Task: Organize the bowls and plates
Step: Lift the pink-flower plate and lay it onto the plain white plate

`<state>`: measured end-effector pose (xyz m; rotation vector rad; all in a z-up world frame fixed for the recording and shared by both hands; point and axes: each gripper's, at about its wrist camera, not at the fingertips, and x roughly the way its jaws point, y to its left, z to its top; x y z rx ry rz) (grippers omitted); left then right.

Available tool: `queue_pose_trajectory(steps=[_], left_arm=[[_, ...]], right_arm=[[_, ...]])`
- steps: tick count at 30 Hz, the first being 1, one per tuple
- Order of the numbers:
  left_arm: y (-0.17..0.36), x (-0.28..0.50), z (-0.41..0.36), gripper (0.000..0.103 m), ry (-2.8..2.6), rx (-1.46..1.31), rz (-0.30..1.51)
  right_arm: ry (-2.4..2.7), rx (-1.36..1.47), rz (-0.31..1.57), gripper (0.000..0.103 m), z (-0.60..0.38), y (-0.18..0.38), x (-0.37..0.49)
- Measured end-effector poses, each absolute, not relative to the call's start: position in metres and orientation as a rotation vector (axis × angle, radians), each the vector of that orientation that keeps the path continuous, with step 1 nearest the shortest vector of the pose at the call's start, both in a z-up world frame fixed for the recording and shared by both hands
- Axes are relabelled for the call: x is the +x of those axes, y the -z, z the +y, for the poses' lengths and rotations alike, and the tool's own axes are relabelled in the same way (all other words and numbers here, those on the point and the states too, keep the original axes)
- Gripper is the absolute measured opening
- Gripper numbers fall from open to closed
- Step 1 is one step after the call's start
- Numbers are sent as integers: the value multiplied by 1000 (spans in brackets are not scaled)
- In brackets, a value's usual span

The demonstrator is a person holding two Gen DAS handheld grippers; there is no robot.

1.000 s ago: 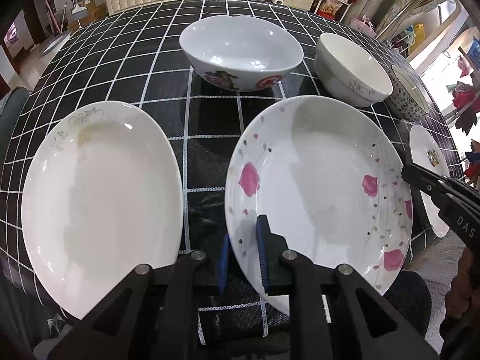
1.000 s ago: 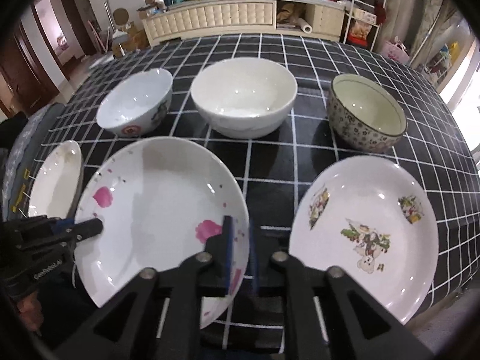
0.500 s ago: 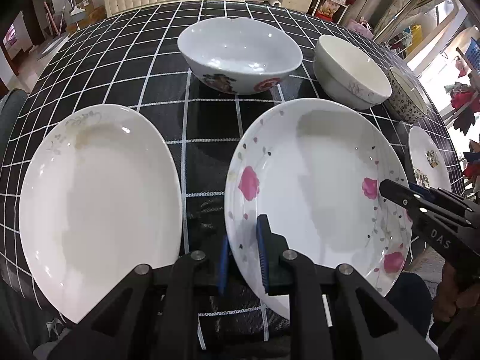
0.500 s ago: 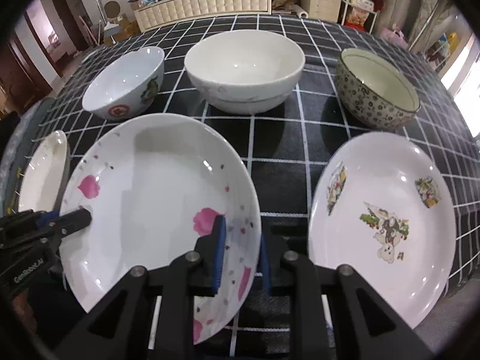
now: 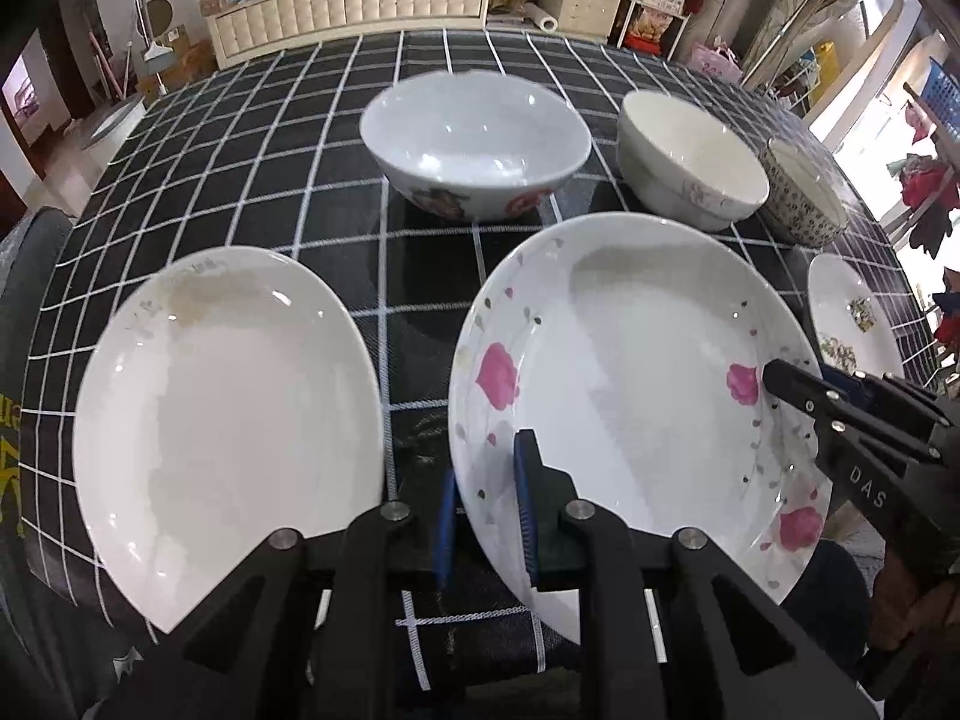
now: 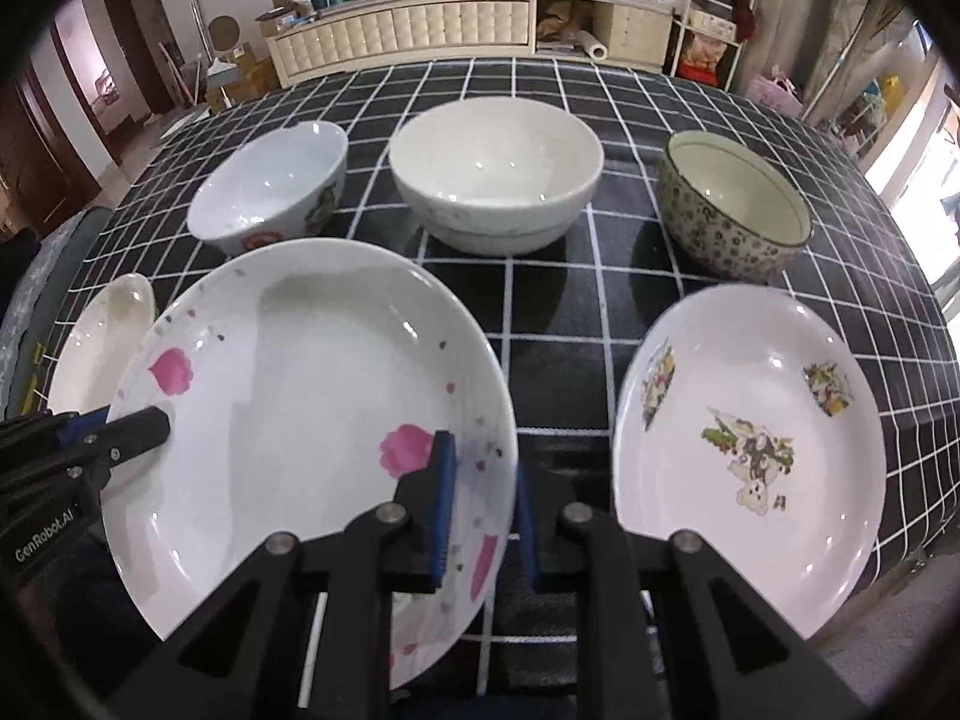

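Observation:
A white plate with pink flowers (image 5: 636,384) (image 6: 300,396) is held off the checked table by both grippers. My left gripper (image 5: 485,513) is shut on its left rim. My right gripper (image 6: 480,513) is shut on its right rim. A plain white plate (image 5: 222,414) lies to the left; its edge shows in the right wrist view (image 6: 99,354). A plate with cartoon pictures (image 6: 750,444) lies to the right. Three bowls stand behind: a white one with red flowers (image 5: 474,144) (image 6: 270,189), a plain white one (image 6: 495,171) (image 5: 690,159), and a dark patterned one (image 6: 735,213).
The black-and-white checked tablecloth (image 6: 600,312) covers the table, and its front edge runs just under the grippers. A white sideboard (image 6: 408,30) and shelves stand behind the table. A grey chair back (image 5: 24,276) is at the left.
The right gripper has slid further onto the flowered plate's rim and closed on it. The plate has lifted and tilted slightly between both grippers.

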<state>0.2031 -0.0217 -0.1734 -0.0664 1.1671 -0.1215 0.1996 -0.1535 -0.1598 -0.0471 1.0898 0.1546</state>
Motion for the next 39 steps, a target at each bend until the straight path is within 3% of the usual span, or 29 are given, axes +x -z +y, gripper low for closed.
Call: queue_pose_trajectory(steps=[13,25,39], left_arm=[[144,170,33,16,59,-122,1122],[150,136,128,16,-94,-188,1144],[160,144,168,15,-134,-212,1151]], right_arm=[[-243,-100,1047,22,-95,133,194],[-378,-166,1074,22,-9,155,189],[-400,-216,1061,22,28,157,203]])
